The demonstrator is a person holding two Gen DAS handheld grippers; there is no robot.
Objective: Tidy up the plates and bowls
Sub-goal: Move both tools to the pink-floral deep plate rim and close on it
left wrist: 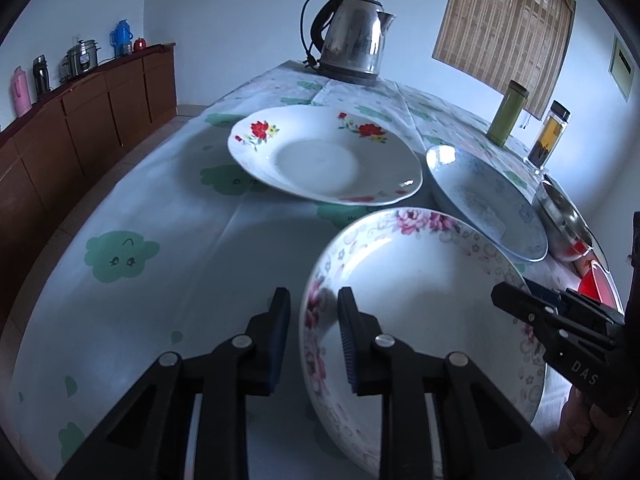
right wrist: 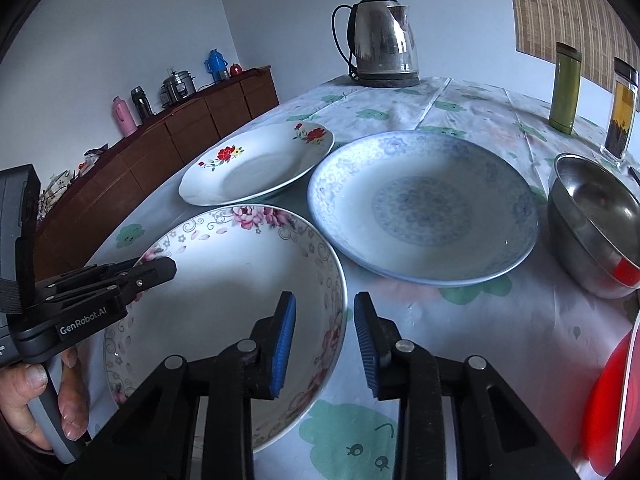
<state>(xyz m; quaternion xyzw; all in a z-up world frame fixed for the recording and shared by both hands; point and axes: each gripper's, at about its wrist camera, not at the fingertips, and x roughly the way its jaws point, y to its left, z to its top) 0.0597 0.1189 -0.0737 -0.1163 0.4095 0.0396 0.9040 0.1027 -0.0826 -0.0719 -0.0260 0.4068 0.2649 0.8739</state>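
A deep bowl with pink flowers (left wrist: pixel 420 300) (right wrist: pixel 232 280) sits nearest on the cloth-covered table (left wrist: pixel 160 200). My left gripper (left wrist: pixel 314 294) (right wrist: pixel 168 268) straddles its left rim, one pad outside and one inside, and is shut on it. My right gripper (right wrist: pixel 324 298) (left wrist: pixel 500 294) is shut on the opposite rim in the same way. Behind the bowl lie a white plate with red flowers (left wrist: pixel 320 160) (right wrist: pixel 256 168) and a blue-patterned plate (left wrist: pixel 480 200) (right wrist: pixel 424 208). A steel bowl (left wrist: pixel 564 220) (right wrist: pixel 592 220) stands at the right.
A steel kettle (left wrist: pixel 352 36) (right wrist: pixel 384 40) stands at the table's far end. A green tumbler (right wrist: pixel 564 88) and a glass bottle (right wrist: pixel 620 112) stand at the right rear. A red object (right wrist: pixel 604 400) lies at the near right edge. A hand (right wrist: pixel 40 392) holds the left gripper's handle. A wooden sideboard (left wrist: pixel 80 120) lines the left wall.
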